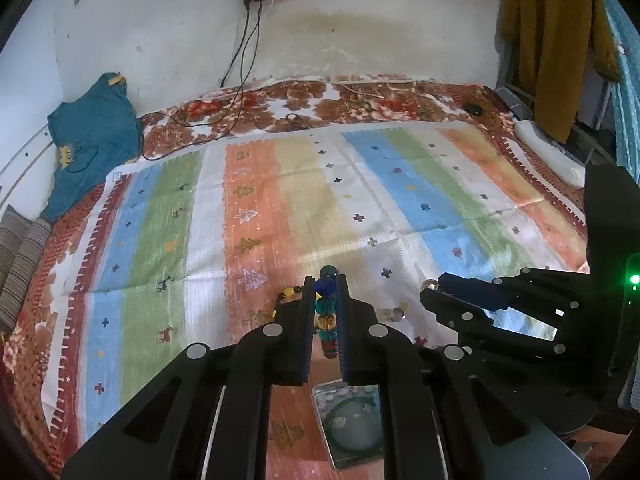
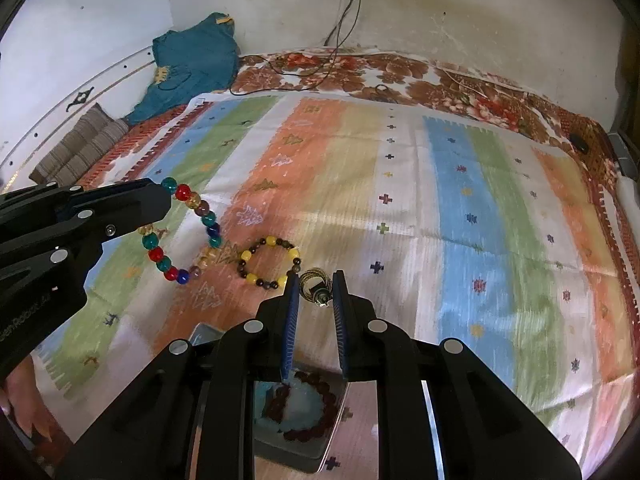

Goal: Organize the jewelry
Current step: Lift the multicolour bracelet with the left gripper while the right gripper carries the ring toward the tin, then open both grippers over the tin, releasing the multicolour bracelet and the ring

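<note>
My left fingers [image 1: 326, 280] are pinched nearly shut on the multicoloured glass-bead bracelet [image 2: 188, 228]; in my left wrist view its beads run in a straight file between the two pads, from six o'clock out to twelve, so the loop's plane lies along my pointing line. From my right wrist view the same bracelet hangs at ten o'clock, its upper arc caught in the left fingers and the rest drooping toward the striped bedspread [image 2: 460, 200]; whether its lowest beads touch the cloth I cannot tell. My right fingers [image 2: 315, 280] stand narrow around a small coiled piece with a metal fitting [image 2: 318, 286], perhaps an earring or a ring, which sits at their very tips at twelve o'clock; I judge it held, though contact with the pads is hard to confirm. Just beside the left pad, at eleven o'clock, the yellow-and-dark bead bracelet [image 2: 270, 258] lies flat on the bedspread, nearer to my right hand than to my left. Below each wrist, at six o'clock, an open metal tin appears: the one under my left [image 1: 348, 420] shows a greenish ring, the one under my right [image 2: 296, 412] holds a dark reddish bead strand on pale padding. Both hands point steeply downward at the bed. I judge the coming move to be backward and down: each piece must travel toward six o'clock into its tin.
</note>
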